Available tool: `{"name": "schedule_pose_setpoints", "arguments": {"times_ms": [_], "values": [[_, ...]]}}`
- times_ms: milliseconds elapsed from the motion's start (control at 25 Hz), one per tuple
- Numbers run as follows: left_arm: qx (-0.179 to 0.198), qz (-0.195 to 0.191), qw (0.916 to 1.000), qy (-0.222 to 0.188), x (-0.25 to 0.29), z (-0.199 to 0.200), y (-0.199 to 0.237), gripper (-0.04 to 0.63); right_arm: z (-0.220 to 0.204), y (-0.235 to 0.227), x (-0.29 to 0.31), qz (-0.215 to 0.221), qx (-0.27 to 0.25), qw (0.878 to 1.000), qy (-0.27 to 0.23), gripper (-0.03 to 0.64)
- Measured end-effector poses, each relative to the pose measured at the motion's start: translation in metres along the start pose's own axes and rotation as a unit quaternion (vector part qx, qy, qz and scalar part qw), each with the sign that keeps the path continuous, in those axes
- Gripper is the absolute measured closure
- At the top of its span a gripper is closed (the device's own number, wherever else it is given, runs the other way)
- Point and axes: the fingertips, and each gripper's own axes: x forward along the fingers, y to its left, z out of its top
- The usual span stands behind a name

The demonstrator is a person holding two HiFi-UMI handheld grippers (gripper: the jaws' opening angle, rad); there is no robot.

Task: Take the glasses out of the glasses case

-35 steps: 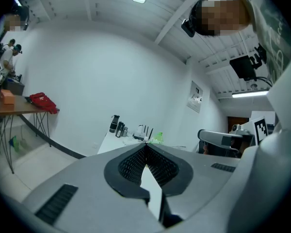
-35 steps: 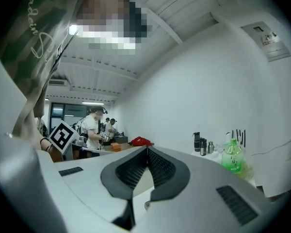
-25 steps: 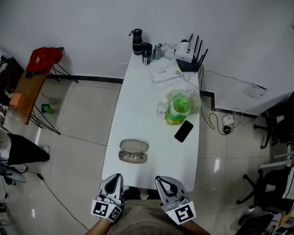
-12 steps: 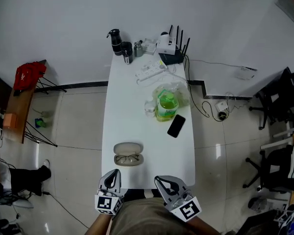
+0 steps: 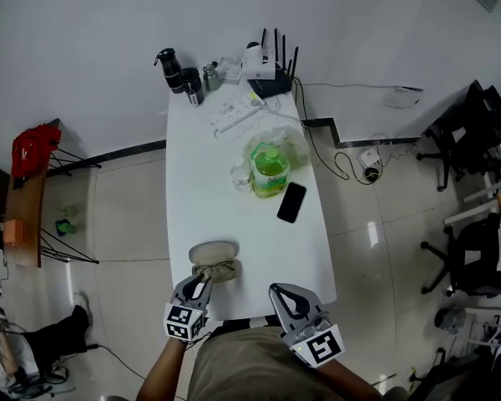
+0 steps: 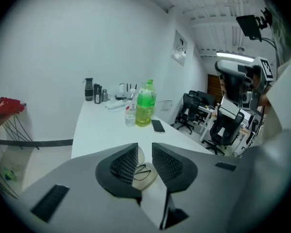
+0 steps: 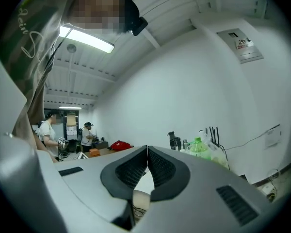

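The glasses [image 5: 220, 268] lay in the open glasses case [image 5: 210, 251] at the near end of the white table [image 5: 192, 190], with the lid folded back on the far side. My left gripper [image 5: 202, 279] hovered just at the case's near edge. Its jaws stood a narrow gap apart and held nothing, and through that gap its own view showed the dark frame straight ahead. My right gripper [image 5: 278, 290] hung by the table's near edge, right of the case, jaws pressed together and empty. To pick well, I judged I should widen the left jaws a little, settle over the bridge or a rim rather than a lens, and close gently, since the thin frame would likely twist or slip. The case looked light enough to lift along, so steadying it with the right gripper seemed wise. The phone [image 5: 290, 202] and green bottle [image 5: 270, 170] stood well apart, farther up.
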Motion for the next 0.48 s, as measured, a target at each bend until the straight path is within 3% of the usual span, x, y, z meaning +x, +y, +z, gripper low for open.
{"name": "schedule_pose_setpoints", "arguments": {"times_ms": [320,480], "values": [[0.077,-0.035,0.9934,0.078,0.029,-0.031,0.009,0.497,0.008,-0.009,0.005,-0.015,-0.007,1.000,-0.012,0.606],[0.161,-0.056,0.9760,0.136,0.039,-0.050,0.016,0.497,0.005,-0.016,0.008,-0.029,-0.006,1.000,-0.004,0.606]]}}
